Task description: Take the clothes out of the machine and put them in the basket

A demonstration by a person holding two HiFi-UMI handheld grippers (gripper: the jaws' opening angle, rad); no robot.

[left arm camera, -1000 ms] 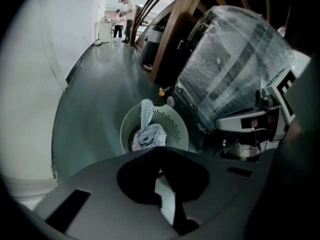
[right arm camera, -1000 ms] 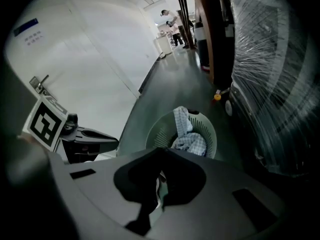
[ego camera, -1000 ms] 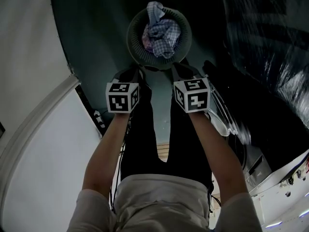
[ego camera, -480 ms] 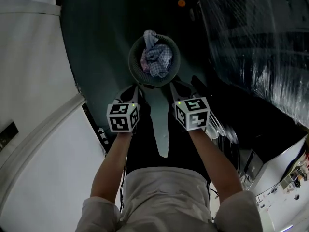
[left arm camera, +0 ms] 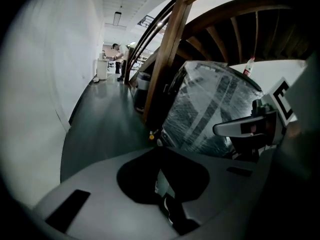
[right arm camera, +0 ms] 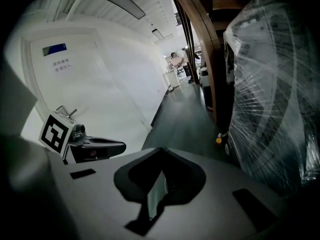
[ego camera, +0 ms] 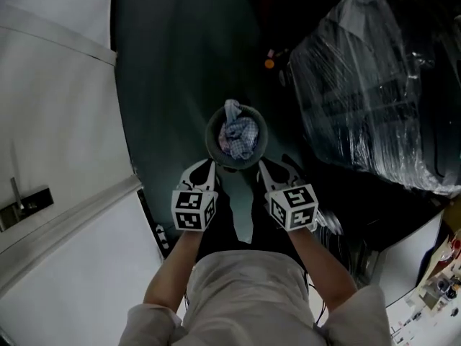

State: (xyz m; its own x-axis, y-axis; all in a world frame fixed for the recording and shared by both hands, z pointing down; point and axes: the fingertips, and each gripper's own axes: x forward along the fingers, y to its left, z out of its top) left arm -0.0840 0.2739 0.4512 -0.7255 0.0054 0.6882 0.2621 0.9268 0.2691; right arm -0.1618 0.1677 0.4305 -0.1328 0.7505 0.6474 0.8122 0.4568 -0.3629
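Checked blue-white clothes (ego camera: 238, 136) bunched in round dark basket (ego camera: 212, 147); L gripper (ego camera: 204, 169), R gripper (ego camera: 266, 170) jaws closed, empty.

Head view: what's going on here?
A person stands over a basket on the dark floor, holding a gripper in each hand. Clothes are already piled in the basket. The left gripper and right gripper are held out side by side, well above the basket, fingers together with nothing between them. Neither touches the basket or the clothes right now.
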